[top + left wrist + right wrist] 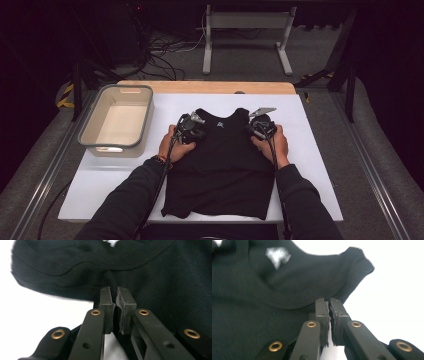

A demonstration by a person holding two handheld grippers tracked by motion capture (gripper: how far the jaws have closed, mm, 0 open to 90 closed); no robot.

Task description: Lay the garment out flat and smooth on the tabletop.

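Black sleeveless top [222, 165] lies flat on the white table [310, 165], neckline toward 12 o'clock, hem at 6 o'clock near the front edge. White label [220, 124] sits just inside the neckline.

Left gripper [192, 127] is at the top's 10 o'clock corner, on the armhole edge below the left shoulder strap. In the left gripper view its jaws are closed, pads pinching a small fold of the black fabric [113, 287] that bunches up at the tips.

Right gripper [260, 127] mirrors it at the 2 o'clock corner. In the right gripper view its jaws are clamped on the hemmed armhole edge [328, 302], with the shoulder strap [357, 258] running off toward 1 o'clock.

Both hands rest low on the cloth, forearms coming in from 6 o'clock.

Grey bin [117, 120] stands at 9 o'clock of the top, on the table's left edge, well clear of the fabric.
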